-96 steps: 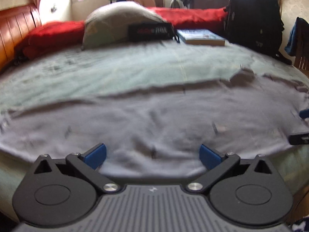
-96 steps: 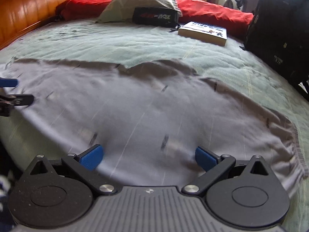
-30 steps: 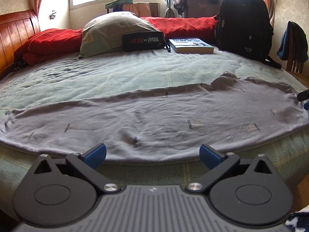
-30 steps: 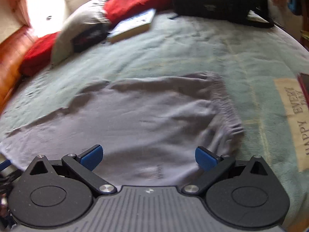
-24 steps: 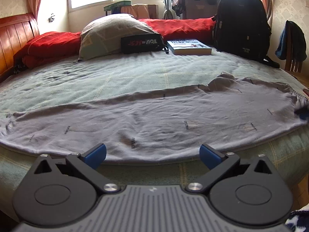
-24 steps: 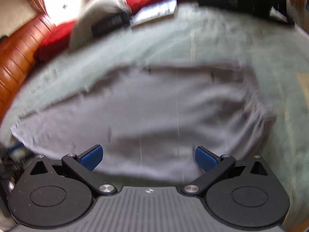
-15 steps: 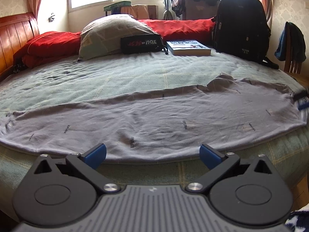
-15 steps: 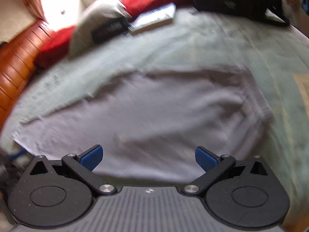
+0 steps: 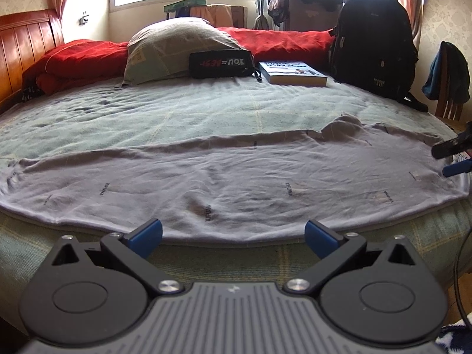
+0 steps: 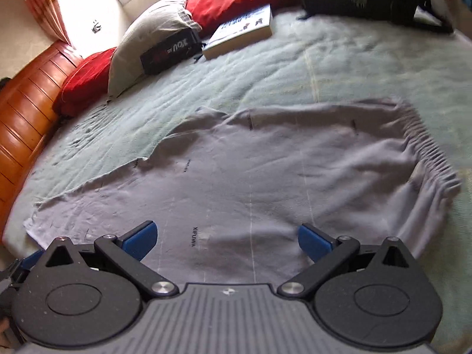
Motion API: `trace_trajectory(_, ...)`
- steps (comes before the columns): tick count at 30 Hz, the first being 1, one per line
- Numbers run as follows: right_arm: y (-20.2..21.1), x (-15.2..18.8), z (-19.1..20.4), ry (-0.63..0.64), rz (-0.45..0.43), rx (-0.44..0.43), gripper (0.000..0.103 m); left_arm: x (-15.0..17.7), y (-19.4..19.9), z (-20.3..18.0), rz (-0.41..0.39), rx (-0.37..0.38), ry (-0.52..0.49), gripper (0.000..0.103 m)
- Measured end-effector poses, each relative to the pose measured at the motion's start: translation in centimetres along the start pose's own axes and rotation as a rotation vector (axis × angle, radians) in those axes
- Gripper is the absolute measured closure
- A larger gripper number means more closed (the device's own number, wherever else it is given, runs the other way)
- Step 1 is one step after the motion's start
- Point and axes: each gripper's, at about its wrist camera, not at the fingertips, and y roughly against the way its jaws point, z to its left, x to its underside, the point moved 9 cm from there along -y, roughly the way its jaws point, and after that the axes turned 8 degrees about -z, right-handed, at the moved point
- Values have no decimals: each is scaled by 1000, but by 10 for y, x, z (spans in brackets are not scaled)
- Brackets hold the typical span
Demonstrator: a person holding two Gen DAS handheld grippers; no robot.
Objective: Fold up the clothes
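Observation:
A pair of grey trousers lies spread flat along the near edge of the bed, legs to the left and gathered waistband to the right. My left gripper is open and hovers just off the bed edge at the trousers' near hem, holding nothing. Over the hip part of the grey trousers my right gripper stands open and empty. In the left wrist view the right gripper shows at the far right edge, above the waistband end.
The pale green bedspread covers the bed. At the far side lie a pillow, a black pouch, a book, red bedding and a black backpack. A wooden headboard is at left, a chair at right.
The right gripper swung around over the waistband end and now looks steadier and nearer the hip area. The left gripper held almost still. Both stayed open; the trousers lie as before.

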Motion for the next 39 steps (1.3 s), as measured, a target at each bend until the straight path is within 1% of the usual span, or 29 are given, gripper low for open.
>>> trace_trajectory(3,-3,11,22,-13,52,-113,0,1,0,-2,2,-12,-13,1)
trace_trajectory(5,-8,19,27,-7,84,-132,0,1,1,-3,1,-20,-20,1)
trace_trajectory(7,-13,26,21,-13,115,-84,0,1,3,-3,-1,-26,-22,1)
trace_trajectory(10,-5,26,16,7,95,-32,0,1,5,0,-5,-25,-15,1)
trace_trajectory(11,-1,24,17,41,76,-6,0,1,4,1,-5,-25,-10,1)
trace_trajectory(13,4,15,22,143,11,64,0,1,2,3,-4,-29,5,1)
trace_trajectory(15,1,8,30,217,-29,106,0,3,0,3,4,-34,4,1)
trace_trajectory(19,-24,14,32,239,-4,129,0,3,1,2,-2,-25,2,1)
trace_trajectory(22,-43,28,33,320,24,190,0,3,1,4,-3,-19,2,1)
trace_trajectory(24,-47,33,36,367,20,219,0,0,4,6,-10,-15,-12,1)
trace_trajectory(26,-48,33,36,369,27,224,0,-9,5,10,-31,2,-29,1)
trace_trajectory(29,-47,33,35,371,30,222,0,-20,-4,24,-33,-51,-40,1)
trace_trajectory(31,-47,34,36,377,26,223,0,-19,-16,33,-12,-60,-29,1)
trace_trajectory(34,-47,34,36,381,21,225,0,1,-32,44,73,-34,5,1)
trace_trajectory(35,-47,34,36,381,21,225,0,7,-31,45,65,-20,4,1)
trace_trajectory(37,-47,34,37,384,25,225,0,7,-24,45,73,12,-13,1)
trace_trajectory(39,-49,33,37,391,29,224,0,0,-18,45,63,36,-24,1)
